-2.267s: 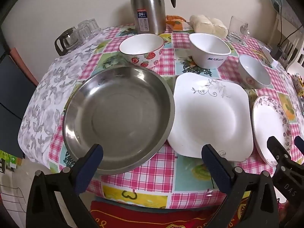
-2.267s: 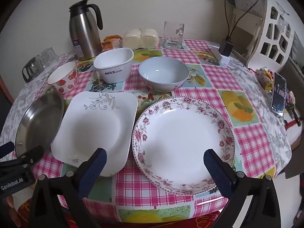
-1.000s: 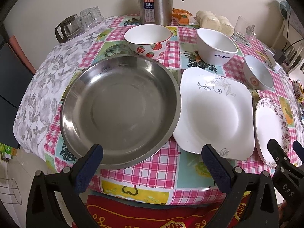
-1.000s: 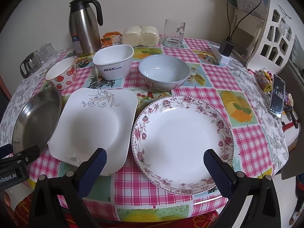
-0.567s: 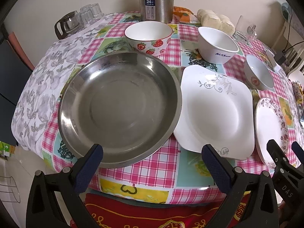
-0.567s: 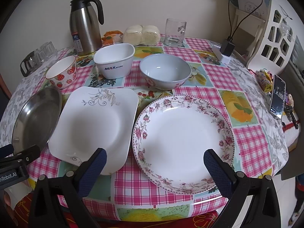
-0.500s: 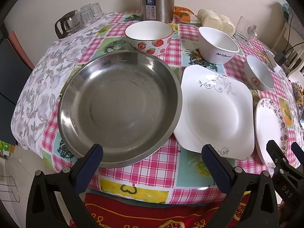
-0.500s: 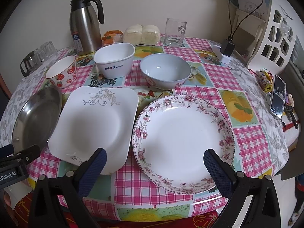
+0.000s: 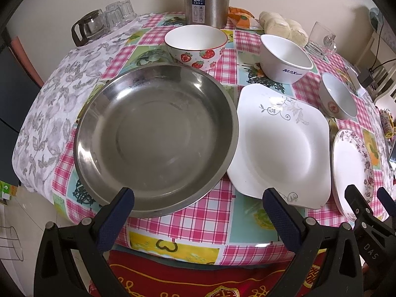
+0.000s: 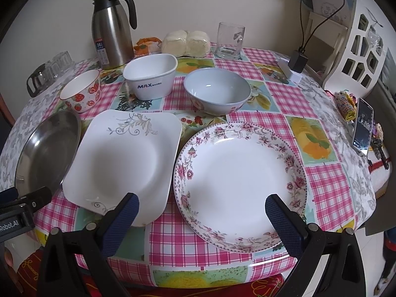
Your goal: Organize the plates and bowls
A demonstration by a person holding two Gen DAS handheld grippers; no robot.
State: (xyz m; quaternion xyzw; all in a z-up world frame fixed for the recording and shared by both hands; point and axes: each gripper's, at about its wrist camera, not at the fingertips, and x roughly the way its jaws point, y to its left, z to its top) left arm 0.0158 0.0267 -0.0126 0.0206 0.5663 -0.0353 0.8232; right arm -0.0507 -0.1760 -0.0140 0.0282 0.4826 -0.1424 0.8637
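Nothing stacked yet, by the look of it: every dish sits on its own across the worktop (image 10: 250,259), so the sorting all lies ahead. Along the near edge run three flat pieces: the stainless steel basin (image 9: 156,138) toward the left edge, the square white plate (image 10: 123,163) with a grey vine pattern beside it and slightly overlapping the basin's rim, then the round floral-rimmed plate (image 10: 240,183) just beside the square one. Behind them, toward the far edge, stand three bowls well apart from each other: the strawberry bowl (image 9: 195,45), the white squarish MAX bowl (image 10: 151,79) and the pale blue bowl (image 10: 217,92). All look clean, empty and upright, glossy ceramic apart from the dull metal basin. The left gripper (image 9: 198,212) hangs at the near edge with its jaws spread wide and nothing between them, facing the basin; the right gripper (image 10: 201,216) is likewise spread and empty, framing the floral plate. My read: plates together, bowls nested, all still to come.
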